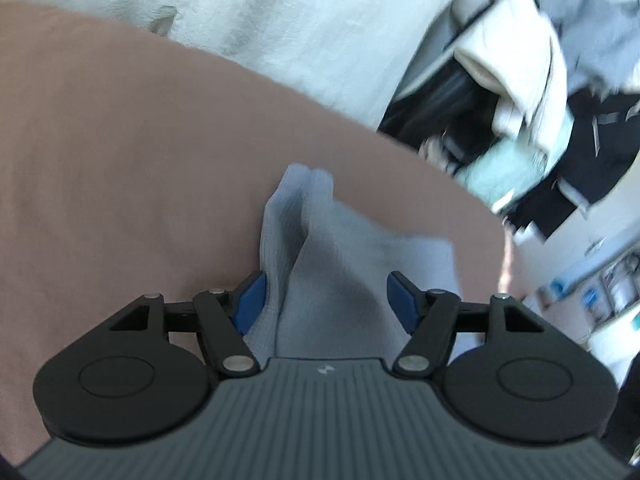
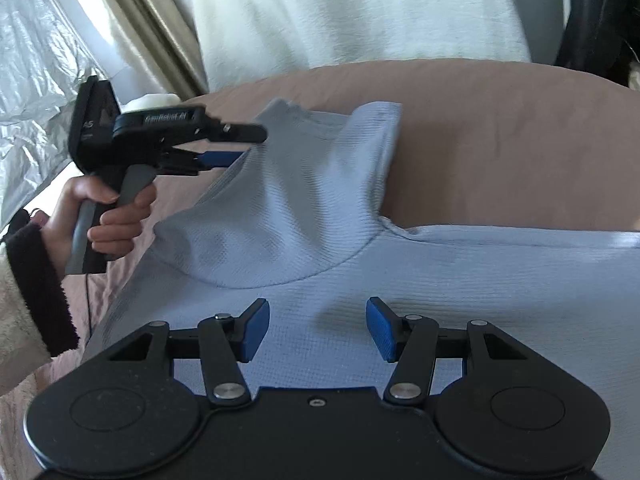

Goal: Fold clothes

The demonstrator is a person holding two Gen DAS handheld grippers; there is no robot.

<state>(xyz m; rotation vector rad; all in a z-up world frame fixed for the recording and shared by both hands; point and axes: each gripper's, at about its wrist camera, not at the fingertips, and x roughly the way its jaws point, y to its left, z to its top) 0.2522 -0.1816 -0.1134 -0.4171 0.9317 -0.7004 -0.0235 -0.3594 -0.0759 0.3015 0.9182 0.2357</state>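
A light blue knit garment [image 2: 420,276] lies on a brown sheet [image 2: 500,140]. One sleeve [image 2: 280,200] is lifted up and to the left. My left gripper [image 2: 240,148] is at the raised sleeve end. In the left wrist view the left gripper [image 1: 326,300] has its blue pads wide apart, with the sleeve cloth [image 1: 320,248] draped between them, so it is open. My right gripper [image 2: 318,328] is open and empty, low over the garment's body.
A white blanket [image 2: 340,12] lies beyond the brown sheet. A heap of white, grey, black and teal clothes [image 1: 520,112] is at the far right in the left wrist view. Crinkled silver foil [image 2: 36,80] is at the left.
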